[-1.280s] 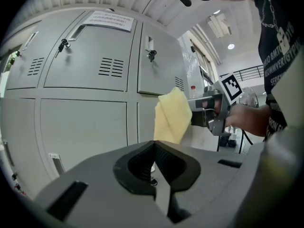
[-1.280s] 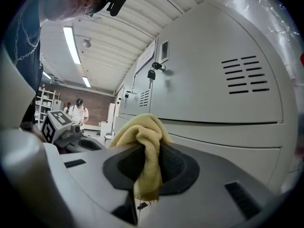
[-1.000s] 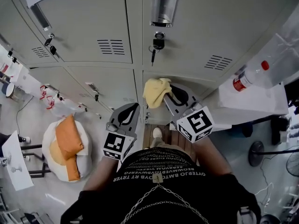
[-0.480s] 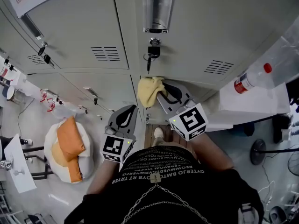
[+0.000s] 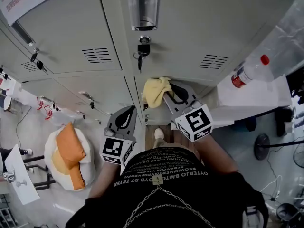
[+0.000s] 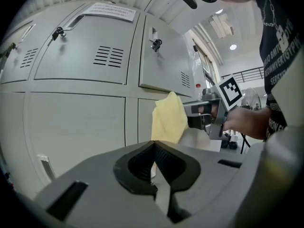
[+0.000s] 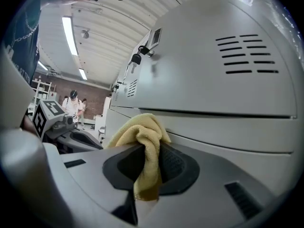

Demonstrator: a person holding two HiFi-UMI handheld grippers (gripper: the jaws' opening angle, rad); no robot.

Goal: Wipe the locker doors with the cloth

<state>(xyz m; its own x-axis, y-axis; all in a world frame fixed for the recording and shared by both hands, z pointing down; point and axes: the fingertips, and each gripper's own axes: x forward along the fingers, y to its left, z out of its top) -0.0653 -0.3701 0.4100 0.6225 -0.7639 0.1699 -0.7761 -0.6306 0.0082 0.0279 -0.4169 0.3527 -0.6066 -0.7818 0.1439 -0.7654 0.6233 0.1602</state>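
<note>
My right gripper [image 5: 167, 93] is shut on a yellow cloth [image 5: 156, 91], and the bunched cloth sits against the grey locker front just below the upper door [image 5: 190, 27] that has a key [image 5: 138, 57] in its lock. In the right gripper view the cloth [image 7: 142, 141] hangs pinched between the jaws of the right gripper [image 7: 148, 156], close to the door seam. My left gripper [image 5: 128, 112] is lower and to the left, shut with nothing in it. Seen from the left gripper [image 6: 154, 148], the cloth [image 6: 168, 120] is ahead on the lockers.
More grey locker doors [image 5: 71, 32] run to the left, with keys and tags hanging from them. A plastic bottle [image 5: 247, 71] lies on a white ledge [image 5: 251, 96] at the right. A white beanbag with orange cushions [image 5: 69, 156] is on the floor at the left. A wooden step [image 5: 166, 137] is underfoot.
The right gripper and cloth have shifted a little to the right of the keyed lock along the locker face. The head view has swung, and the left gripper has hardly moved.
</note>
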